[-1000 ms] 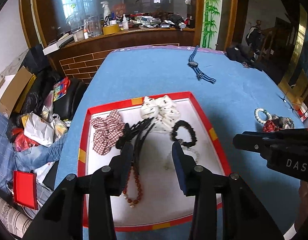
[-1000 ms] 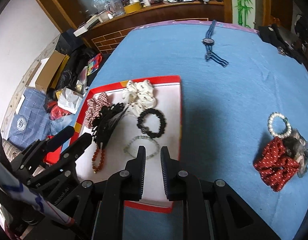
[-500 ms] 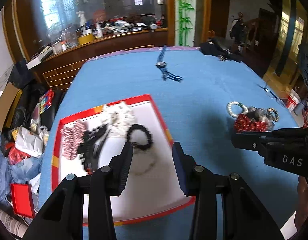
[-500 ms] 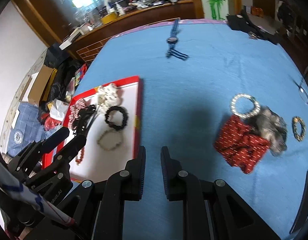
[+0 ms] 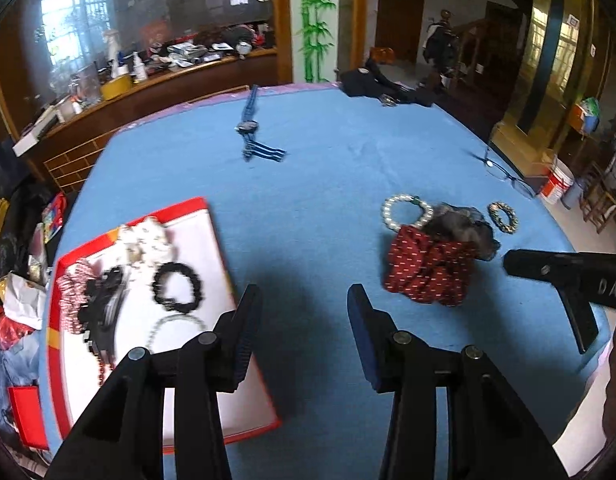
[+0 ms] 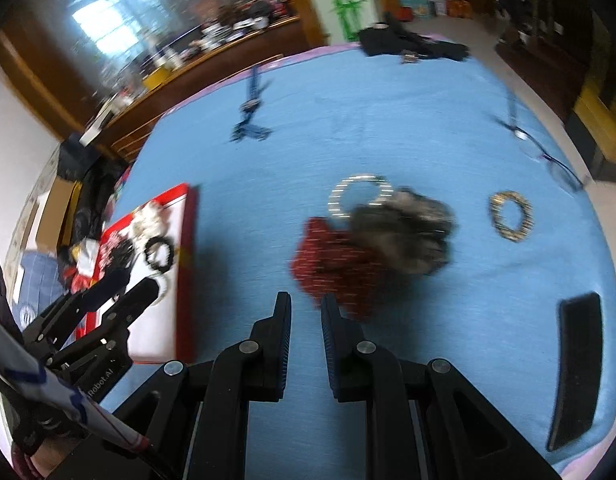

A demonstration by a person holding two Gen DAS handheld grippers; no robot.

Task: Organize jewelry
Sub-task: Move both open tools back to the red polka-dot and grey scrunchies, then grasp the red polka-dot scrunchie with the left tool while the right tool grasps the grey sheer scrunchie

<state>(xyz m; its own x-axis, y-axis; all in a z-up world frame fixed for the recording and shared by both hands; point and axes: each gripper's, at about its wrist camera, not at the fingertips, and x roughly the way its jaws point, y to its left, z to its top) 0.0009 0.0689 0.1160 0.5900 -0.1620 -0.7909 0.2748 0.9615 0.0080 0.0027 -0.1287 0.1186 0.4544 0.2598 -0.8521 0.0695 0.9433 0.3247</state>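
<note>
A red-rimmed white tray (image 5: 218, 236) on the blue table holds scrunchies, a black bead bracelet (image 5: 176, 282), a pale bead bracelet and a red bead string. To the right lie a red dotted scrunchie (image 5: 426, 272), a grey scrunchie (image 5: 460, 228), a pearl bracelet (image 5: 406, 208) and a small gold-dark bracelet (image 5: 503, 217). My left gripper (image 5: 304, 304) is open and empty over bare cloth between tray and pile. My right gripper (image 6: 305, 314) is empty, jaws a narrow gap apart, just short of the red scrunchie (image 6: 336, 268). The tray (image 6: 186, 232) shows at left there.
A blue-strapped watch (image 5: 250, 128) lies at the far middle of the table. Glasses (image 5: 504, 172) lie near the right edge, dark cloth (image 5: 380, 84) at the far edge. A black flat object (image 6: 576, 360) lies at front right. Clutter sits on the floor at left.
Both grippers have swung right, away from the tray and toward the scrunchie pile. The pile now sits closer ahead of the right gripper. Jaw openings look unchanged.
</note>
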